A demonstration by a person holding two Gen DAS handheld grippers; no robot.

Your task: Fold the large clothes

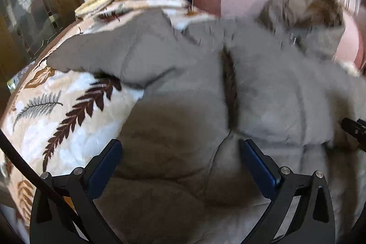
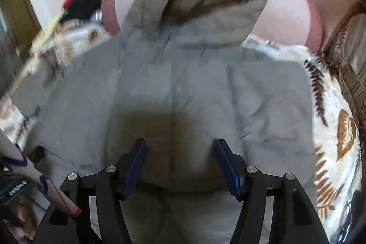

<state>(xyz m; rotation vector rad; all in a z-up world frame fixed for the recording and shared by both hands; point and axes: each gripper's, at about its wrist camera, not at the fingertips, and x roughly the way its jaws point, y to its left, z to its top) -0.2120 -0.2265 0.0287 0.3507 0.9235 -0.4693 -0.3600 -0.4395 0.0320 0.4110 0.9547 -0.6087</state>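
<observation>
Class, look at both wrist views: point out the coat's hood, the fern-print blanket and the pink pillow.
Hood [image 2: 205, 13]: right wrist view, on the grey panel below its fur trim.
Blanket [image 1: 75, 116]: left wrist view, on a brown fern leaf.
Pillow [image 2: 288, 13]: right wrist view, on its pale face right of the hood.

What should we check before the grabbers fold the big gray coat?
1. Coat lies spread on the leaf blanket: ok.
2. Hood at the far end, up on the pink pillow: ok.
3. Left sleeve stretched out, not tucked: ok.
4. Left gripper open over the coat: ok.
5. Right gripper open, nothing pinched: ok.
6. Zipper closed: cannot tell, too blurry.
</observation>
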